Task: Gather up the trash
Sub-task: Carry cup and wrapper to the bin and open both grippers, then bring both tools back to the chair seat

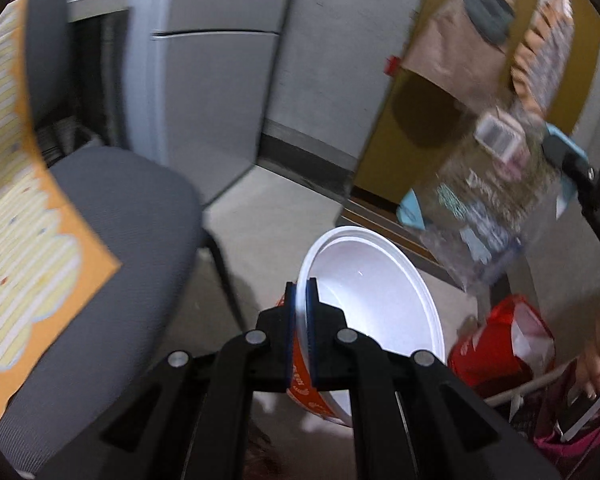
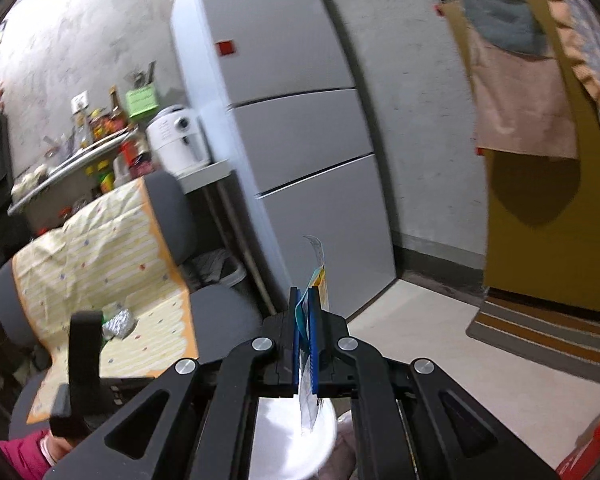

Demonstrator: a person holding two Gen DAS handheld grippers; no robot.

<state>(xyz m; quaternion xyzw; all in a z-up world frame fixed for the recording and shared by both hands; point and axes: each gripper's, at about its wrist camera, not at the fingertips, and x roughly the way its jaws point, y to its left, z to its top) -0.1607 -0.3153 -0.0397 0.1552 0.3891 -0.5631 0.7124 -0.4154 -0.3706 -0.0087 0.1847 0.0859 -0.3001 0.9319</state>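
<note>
Small kitchen, pale floor point(image 2: 428, 344), grey fridge point(image 2: 300, 128) at 12 o'clock in the right wrist view, striped rug point(image 2: 548, 336) at 3 o'clock by a yellow-brown door point(image 2: 540, 240). Grey office chair point(image 1: 132, 216) at 9 o'clock in the left wrist view, with an orange-edged striped cloth point(image 1: 16, 240) draped over it; a crumpled foil scrap point(image 2: 118, 323) lies on that cloth.

Left gripper point(image 1: 301, 328): jaws pressed onto the rim of a white instant-noodle bowl point(image 1: 380, 292), orange print on the outside, held tilted with its mouth toward 1 o'clock. Bowl inside looks bare.

Right gripper point(image 2: 306, 328): jaws pinching a thin clear plastic wrapper point(image 2: 318, 264), edge-on between the pads, sticking out toward 12 and hanging below. In the left wrist view that wrapper point(image 1: 488, 200) is a blurred, printed clear sheet at 2 o'clock, just above the bowl, apart from it.

Red bag point(image 1: 500, 344) on the floor at 4 o'clock, just beside the bowl.
</note>
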